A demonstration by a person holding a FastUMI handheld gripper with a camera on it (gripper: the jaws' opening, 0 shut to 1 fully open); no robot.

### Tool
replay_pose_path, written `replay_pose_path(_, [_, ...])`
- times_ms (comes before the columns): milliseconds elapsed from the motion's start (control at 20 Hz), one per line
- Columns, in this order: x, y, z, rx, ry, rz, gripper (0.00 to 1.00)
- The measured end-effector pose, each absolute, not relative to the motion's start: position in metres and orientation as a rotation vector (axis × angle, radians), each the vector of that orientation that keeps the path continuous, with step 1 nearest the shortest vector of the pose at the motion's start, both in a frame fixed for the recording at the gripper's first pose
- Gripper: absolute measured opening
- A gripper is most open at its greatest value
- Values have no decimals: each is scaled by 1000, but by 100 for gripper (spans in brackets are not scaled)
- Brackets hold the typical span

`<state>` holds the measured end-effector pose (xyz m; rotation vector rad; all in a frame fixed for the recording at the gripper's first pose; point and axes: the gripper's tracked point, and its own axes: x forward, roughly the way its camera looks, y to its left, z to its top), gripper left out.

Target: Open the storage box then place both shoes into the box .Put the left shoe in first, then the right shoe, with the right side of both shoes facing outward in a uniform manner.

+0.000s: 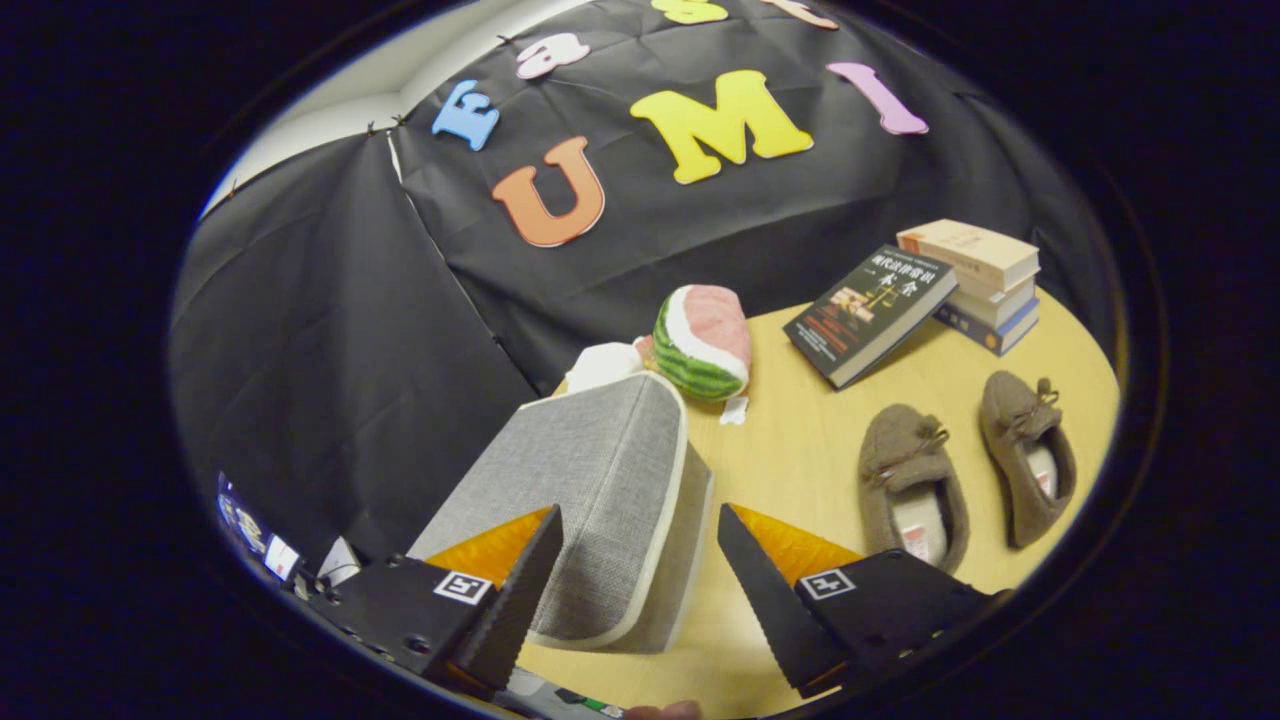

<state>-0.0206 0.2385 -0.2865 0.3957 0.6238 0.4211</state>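
Gripper (638,540) fingers spread wide, holding nothing, straddling the grey storage box's (600,500) lid corner; both shoes (965,475) lie parallel, toes pointing toward the books (975,285).

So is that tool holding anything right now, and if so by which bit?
Nothing is held. The tool is open, its fingers standing apart on either side of the grey storage box's near corner, not pressing on it.

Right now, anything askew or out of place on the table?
Only minor things: one book leans against the book stack instead of lying flat. Box lid is closed; the open gripper straddles its edge. Both shoes sit upright, side by side.
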Motion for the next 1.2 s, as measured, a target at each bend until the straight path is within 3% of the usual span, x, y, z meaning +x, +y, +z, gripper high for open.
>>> replay_pose_path(650, [-10, 275, -307, 694, 760, 512, 94])
replay_pose_path(750, [-9, 267, -298, 692, 751, 506, 83])
replay_pose_path(1050, [-6, 255, -271, 605, 712, 495, 4])
replay_pose_path(1200, [-4, 260, -239, 537, 668, 521, 4])
